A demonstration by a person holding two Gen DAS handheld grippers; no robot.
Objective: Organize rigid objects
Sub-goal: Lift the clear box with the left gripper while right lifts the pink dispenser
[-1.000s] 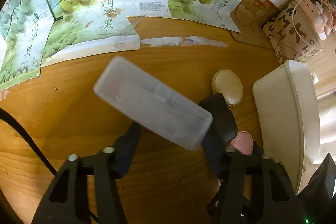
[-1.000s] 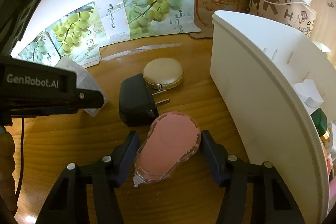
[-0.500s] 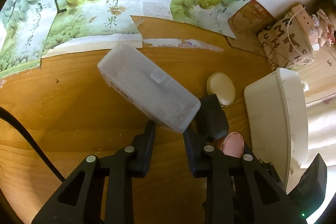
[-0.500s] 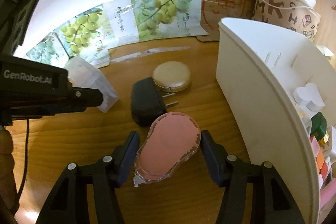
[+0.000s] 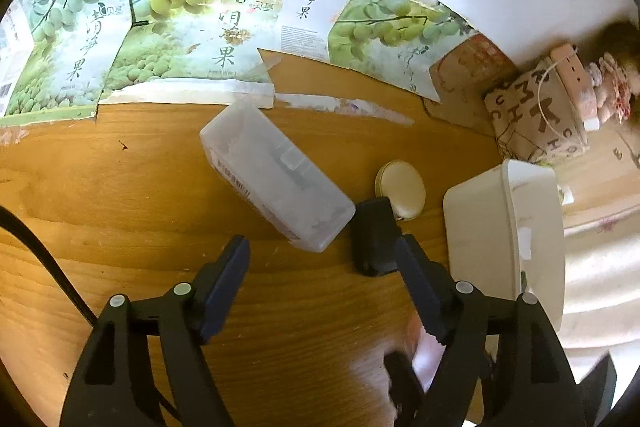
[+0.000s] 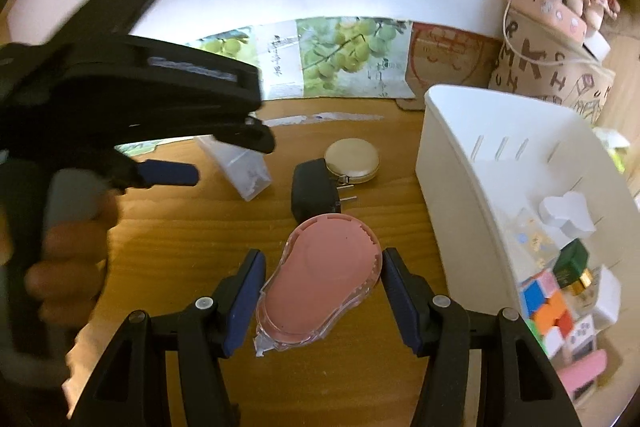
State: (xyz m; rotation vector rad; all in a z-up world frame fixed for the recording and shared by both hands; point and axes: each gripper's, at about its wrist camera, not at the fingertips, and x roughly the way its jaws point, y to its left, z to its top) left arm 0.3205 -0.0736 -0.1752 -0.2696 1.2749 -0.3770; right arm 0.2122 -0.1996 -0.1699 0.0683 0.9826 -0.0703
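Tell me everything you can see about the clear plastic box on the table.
The clear plastic box is a long, frosted, see-through case with a small clasp tab on its lid and a barcode label along one side. It looks shut and lies flat and slantwise on the wooden table. Its far end reaches the grape-printed cardboard; its near end sits beside the black charger. No gripper holds it.

Both fisheye views look forward and down along their own fingers onto the wooden desk [image 5: 120, 227], facing the grape-print cardboard [image 5: 192, 27] at the wall. The right view sits low and close. Shared: translucent plastic case [image 5: 276, 179], black charger [image 6: 312, 191], round beige compact [image 6: 352, 161], white organizer [image 6: 480, 155].
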